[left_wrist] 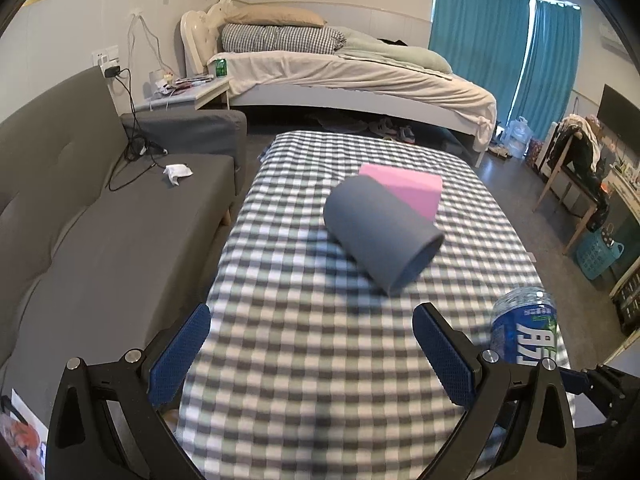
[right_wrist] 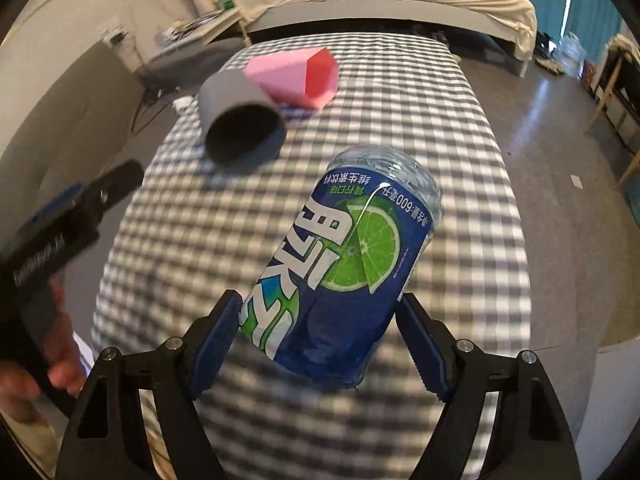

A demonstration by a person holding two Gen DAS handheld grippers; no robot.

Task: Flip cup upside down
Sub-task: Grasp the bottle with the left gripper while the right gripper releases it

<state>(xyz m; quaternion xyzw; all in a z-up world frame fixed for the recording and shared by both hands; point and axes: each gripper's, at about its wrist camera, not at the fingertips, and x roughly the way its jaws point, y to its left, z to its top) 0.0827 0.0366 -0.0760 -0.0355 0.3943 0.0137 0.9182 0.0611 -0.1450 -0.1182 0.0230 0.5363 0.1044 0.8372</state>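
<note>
A grey cup [left_wrist: 380, 232] [right_wrist: 240, 120] lies on its side on the checked tablecloth [left_wrist: 320, 360], its mouth turned toward the near right. My left gripper [left_wrist: 312, 312] hovers open a short way in front of the cup, with nothing between its blue pads; in the right wrist view the left gripper [right_wrist: 80, 204] shows at the left edge, held by a hand [right_wrist: 60, 348]. My right gripper [right_wrist: 319, 298] is shut on a blue-labelled plastic bottle [right_wrist: 344, 264] [left_wrist: 524, 328], which is tilted with its label upside down, to the right of the cup.
A pink container [left_wrist: 408, 190] [right_wrist: 296, 76] with a red inside lies on its side right behind the cup, touching it. A grey sofa [left_wrist: 100, 220] runs along the table's left side. A bed [left_wrist: 340, 76] stands beyond, chairs and a basket [left_wrist: 596, 252] to the right.
</note>
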